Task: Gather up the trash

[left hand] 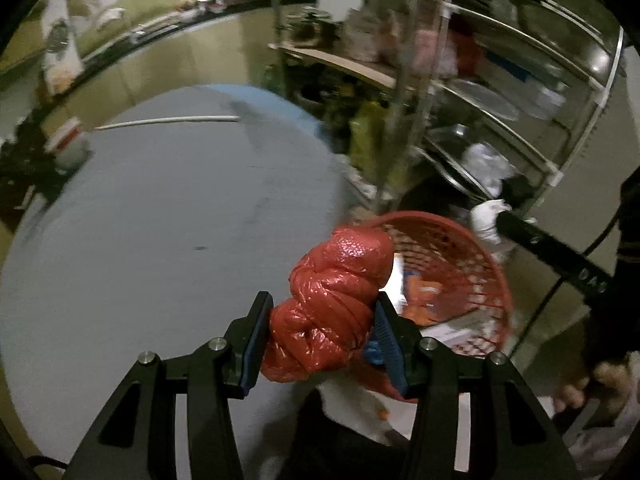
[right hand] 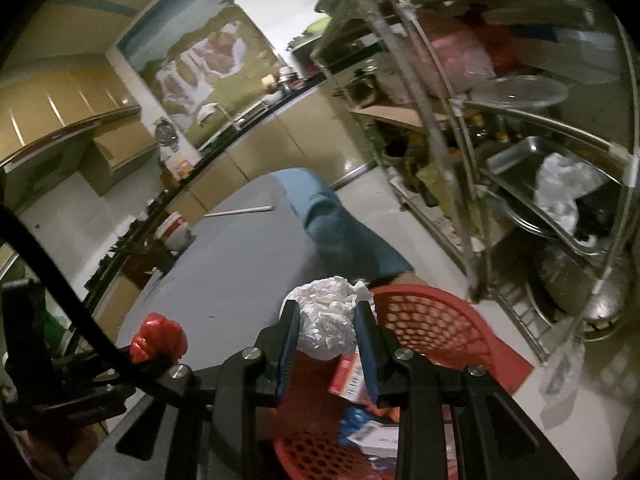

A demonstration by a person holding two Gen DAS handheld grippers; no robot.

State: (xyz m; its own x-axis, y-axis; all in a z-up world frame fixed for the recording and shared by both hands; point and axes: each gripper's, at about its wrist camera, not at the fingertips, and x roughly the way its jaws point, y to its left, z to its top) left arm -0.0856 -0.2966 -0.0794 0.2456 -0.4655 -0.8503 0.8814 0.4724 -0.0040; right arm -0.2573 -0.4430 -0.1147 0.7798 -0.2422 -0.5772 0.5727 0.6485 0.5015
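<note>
Now both fingers (left hand: 256, 340) grip trash over basket (right hand: 440, 320).

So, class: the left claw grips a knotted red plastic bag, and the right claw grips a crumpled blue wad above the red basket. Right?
Not quite. The right wrist view shows the wad in the right claw is white; the rest stands.

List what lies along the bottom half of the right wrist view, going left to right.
Left tool gripping the red plastic bag → right tool clamped on the crumpled white paper → red basket → metal rack.
</note>
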